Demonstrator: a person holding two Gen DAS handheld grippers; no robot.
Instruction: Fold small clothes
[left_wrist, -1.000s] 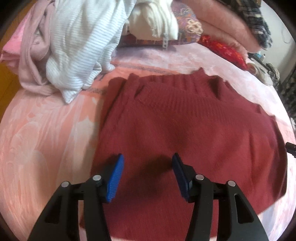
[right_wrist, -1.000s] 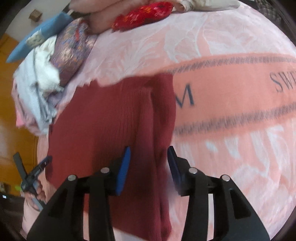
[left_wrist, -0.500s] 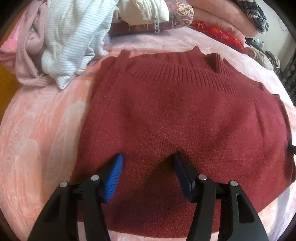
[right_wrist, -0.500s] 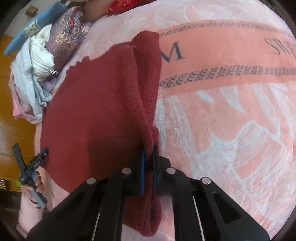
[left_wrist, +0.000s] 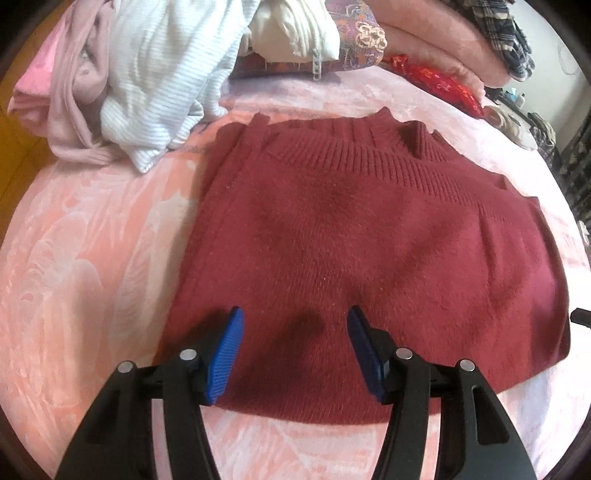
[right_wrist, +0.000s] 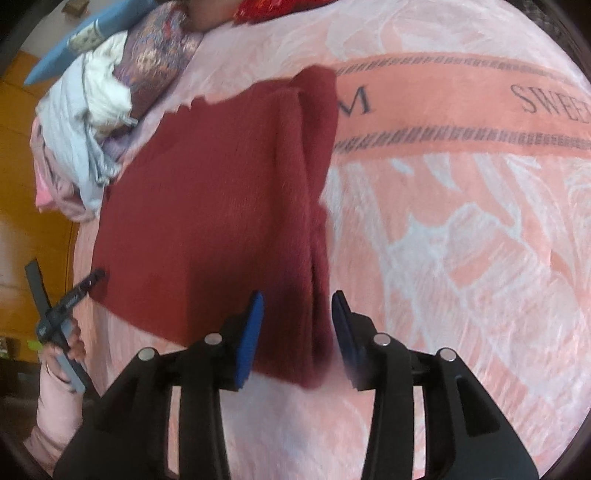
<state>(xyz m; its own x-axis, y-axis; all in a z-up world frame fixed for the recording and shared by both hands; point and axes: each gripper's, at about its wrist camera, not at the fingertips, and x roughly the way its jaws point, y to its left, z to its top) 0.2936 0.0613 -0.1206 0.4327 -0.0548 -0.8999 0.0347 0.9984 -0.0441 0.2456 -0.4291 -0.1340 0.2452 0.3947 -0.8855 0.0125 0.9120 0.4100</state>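
Observation:
A dark red knit sweater (left_wrist: 369, 251) lies flat on the pink blanket (left_wrist: 81, 258), ribbed hem at the far side. My left gripper (left_wrist: 293, 350) is open and empty, hovering over the sweater's near edge. In the right wrist view the sweater (right_wrist: 207, 206) shows with its right side folded into a thick strip (right_wrist: 314, 236). My right gripper (right_wrist: 297, 332) is open, its jaws either side of the near end of that strip, not holding it. The left gripper (right_wrist: 70, 295) shows at the far left in the person's hand.
A heap of clothes, white striped (left_wrist: 162, 77) and pale pink (left_wrist: 62, 96), lies at the back left. Patterned pillows (left_wrist: 362, 33) and a red item (left_wrist: 439, 85) sit at the back. The blanket carries a printed band with letters (right_wrist: 480, 110) to the right.
My right gripper was shut on the folded right edge half a second ago and has opened and let it go. My left gripper has pulled back slightly, still open.

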